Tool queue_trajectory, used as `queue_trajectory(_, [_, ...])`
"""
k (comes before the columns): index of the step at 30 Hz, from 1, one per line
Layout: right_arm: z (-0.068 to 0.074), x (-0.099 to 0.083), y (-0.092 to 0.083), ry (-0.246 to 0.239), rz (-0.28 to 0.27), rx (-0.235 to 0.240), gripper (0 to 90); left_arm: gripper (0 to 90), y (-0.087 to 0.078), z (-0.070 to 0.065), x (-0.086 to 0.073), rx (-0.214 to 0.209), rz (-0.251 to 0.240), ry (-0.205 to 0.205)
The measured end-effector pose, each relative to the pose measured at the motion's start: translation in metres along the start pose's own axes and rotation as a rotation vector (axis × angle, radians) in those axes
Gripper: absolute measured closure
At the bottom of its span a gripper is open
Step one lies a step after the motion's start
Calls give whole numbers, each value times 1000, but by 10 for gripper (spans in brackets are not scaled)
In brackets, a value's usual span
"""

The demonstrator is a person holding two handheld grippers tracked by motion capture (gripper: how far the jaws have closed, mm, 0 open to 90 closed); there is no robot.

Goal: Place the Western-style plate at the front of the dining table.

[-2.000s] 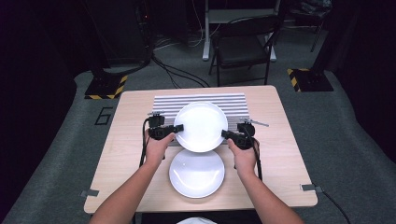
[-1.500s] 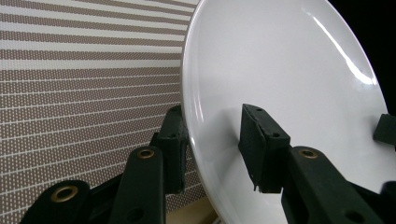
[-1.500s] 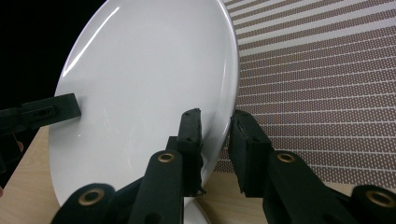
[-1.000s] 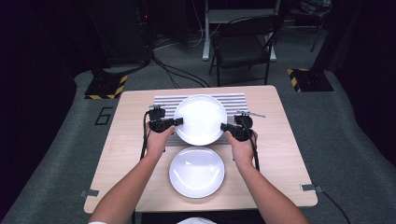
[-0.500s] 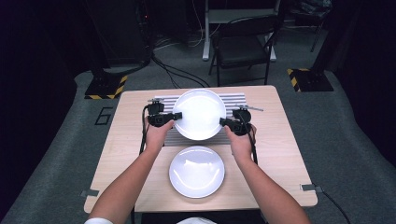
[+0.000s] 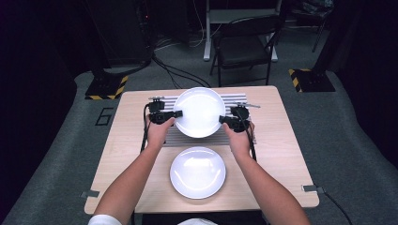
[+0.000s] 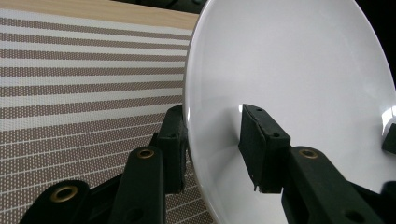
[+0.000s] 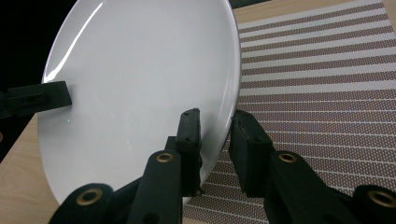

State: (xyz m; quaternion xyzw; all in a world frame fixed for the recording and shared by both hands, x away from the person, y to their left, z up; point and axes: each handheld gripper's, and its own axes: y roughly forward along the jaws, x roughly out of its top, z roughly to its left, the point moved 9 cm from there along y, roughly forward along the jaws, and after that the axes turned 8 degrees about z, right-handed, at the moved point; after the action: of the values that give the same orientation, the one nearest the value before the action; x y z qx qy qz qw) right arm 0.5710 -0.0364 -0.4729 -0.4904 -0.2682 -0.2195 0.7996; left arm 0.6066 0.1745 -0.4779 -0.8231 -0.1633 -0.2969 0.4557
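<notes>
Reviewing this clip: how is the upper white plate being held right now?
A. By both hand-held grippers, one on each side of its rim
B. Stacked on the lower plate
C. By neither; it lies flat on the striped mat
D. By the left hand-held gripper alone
A: the left hand-held gripper and right hand-held gripper each clamp opposite rims of the upper plate, above the striped mat.

A round white plate (image 6: 199, 112) sat in the upper middle of the high view, held up above a striped mat (image 6: 174, 136). It was clean, smooth and shiny. In the left gripper view (image 7: 289, 84) it filled the right side, tilted up on its edge. In the right gripper view (image 8: 140, 79) it filled the left side, tilted too.
</notes>
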Motion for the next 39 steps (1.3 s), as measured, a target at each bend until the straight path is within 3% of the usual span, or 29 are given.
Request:
queue_trajectory(19, [-15, -1, 21, 4, 24, -48, 730, 616, 22, 5, -4, 21, 4, 12])
queue_trajectory(39, [-20, -10, 36, -8, 50, -66, 730, 611, 34, 16, -12, 42, 30, 30])
